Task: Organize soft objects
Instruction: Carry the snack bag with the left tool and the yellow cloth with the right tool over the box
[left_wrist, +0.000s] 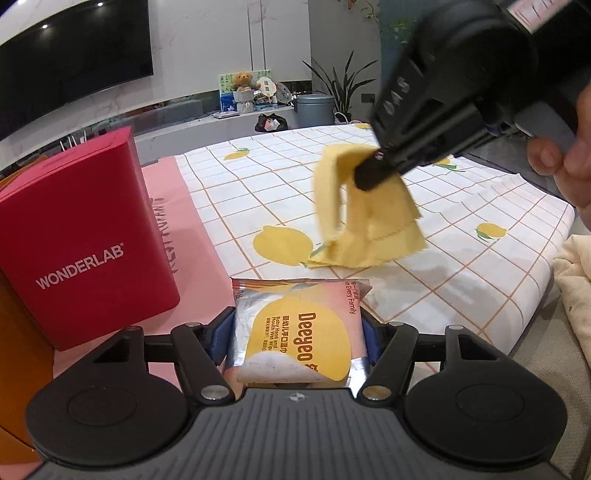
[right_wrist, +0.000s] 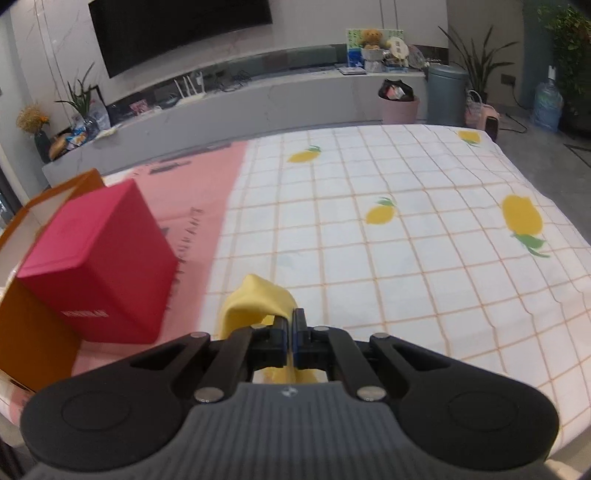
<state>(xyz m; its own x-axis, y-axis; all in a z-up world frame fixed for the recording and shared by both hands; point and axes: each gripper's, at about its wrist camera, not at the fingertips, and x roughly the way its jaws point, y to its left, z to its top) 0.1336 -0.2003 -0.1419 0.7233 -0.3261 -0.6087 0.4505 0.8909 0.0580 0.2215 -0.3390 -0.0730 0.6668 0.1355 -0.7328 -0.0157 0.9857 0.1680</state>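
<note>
My left gripper (left_wrist: 299, 325) is shut on a pack of Deeyeo wet wipes (left_wrist: 295, 332), held just above the table's near edge. My right gripper (right_wrist: 290, 325) is shut on a yellow cloth (right_wrist: 255, 302). In the left wrist view the right gripper (left_wrist: 369, 177) comes in from the upper right and lifts the yellow cloth (left_wrist: 365, 221); the cloth's lower edge still touches the lemon-print tablecloth (left_wrist: 461, 229).
A red WONDERLAB box (left_wrist: 85, 240) stands on the pink mat (left_wrist: 195, 236) at the left, also in the right wrist view (right_wrist: 99, 266). An orange box (right_wrist: 33, 325) stands behind it. A cream cloth (left_wrist: 576, 280) lies at the right edge.
</note>
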